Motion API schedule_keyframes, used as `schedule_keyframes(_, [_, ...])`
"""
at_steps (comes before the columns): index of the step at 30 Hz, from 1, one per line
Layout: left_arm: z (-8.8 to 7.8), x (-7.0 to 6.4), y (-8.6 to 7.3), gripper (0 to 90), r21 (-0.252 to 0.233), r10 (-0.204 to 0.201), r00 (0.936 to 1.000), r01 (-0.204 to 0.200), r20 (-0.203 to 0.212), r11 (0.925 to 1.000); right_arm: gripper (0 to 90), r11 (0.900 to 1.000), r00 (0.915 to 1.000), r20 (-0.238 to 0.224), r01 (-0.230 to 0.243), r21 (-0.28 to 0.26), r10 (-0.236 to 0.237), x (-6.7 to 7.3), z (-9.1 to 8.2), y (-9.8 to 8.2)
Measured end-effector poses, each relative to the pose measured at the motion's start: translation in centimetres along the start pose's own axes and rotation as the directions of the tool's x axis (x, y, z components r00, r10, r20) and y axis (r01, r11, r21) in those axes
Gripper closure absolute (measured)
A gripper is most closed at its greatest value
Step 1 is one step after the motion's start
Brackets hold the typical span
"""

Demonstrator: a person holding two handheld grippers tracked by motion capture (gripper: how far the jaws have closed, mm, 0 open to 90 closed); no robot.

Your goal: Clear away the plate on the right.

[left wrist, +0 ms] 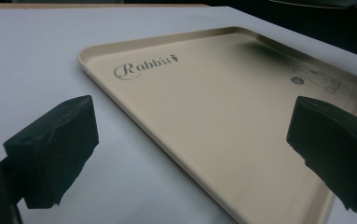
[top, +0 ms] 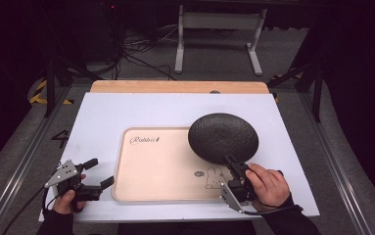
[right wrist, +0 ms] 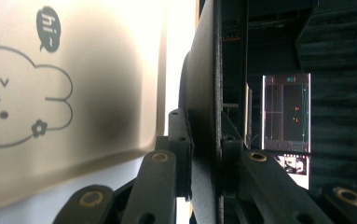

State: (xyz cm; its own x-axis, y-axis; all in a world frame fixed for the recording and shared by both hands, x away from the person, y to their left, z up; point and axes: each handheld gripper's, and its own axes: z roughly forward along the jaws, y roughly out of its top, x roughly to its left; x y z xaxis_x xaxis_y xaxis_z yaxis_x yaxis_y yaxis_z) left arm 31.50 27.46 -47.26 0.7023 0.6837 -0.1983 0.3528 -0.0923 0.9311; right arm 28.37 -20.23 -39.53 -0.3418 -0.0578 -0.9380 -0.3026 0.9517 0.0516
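Note:
A black round plate point(top: 223, 137) hangs tilted over the right end of a beige tray point(top: 151, 166) printed with "Rabbit" and a rabbit drawing. My right gripper point(top: 235, 164) is shut on the plate's near rim. In the right gripper view the plate point(right wrist: 204, 70) stands edge-on, pinched between the jaws of the right gripper point(right wrist: 204, 135), with the tray point(right wrist: 97, 56) and its rabbit drawing to the left. My left gripper point(top: 100, 172) rests open on the table just left of the tray. In the left gripper view the left gripper point(left wrist: 197, 147) has its pads point(left wrist: 59, 149) wide apart, holding nothing, facing the tray point(left wrist: 213, 116).
The tray lies on a white table mat point(top: 126, 112) with a wooden strip point(top: 175, 86) along the far edge. Beyond the table, a white desk frame point(top: 219, 29) and cables sit on the grey floor. Dark stands flank both sides.

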Motion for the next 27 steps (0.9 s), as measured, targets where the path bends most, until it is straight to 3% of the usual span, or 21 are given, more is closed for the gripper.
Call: schedule_keyframes(27, [0.1,0.2,0.0,2.6,0.007,-0.013,0.9999,0.013,0.008,0.9999,82.0,0.995,0.9998,0.001,0.022,-0.096,-0.022,-1.0,1.0,3.8])
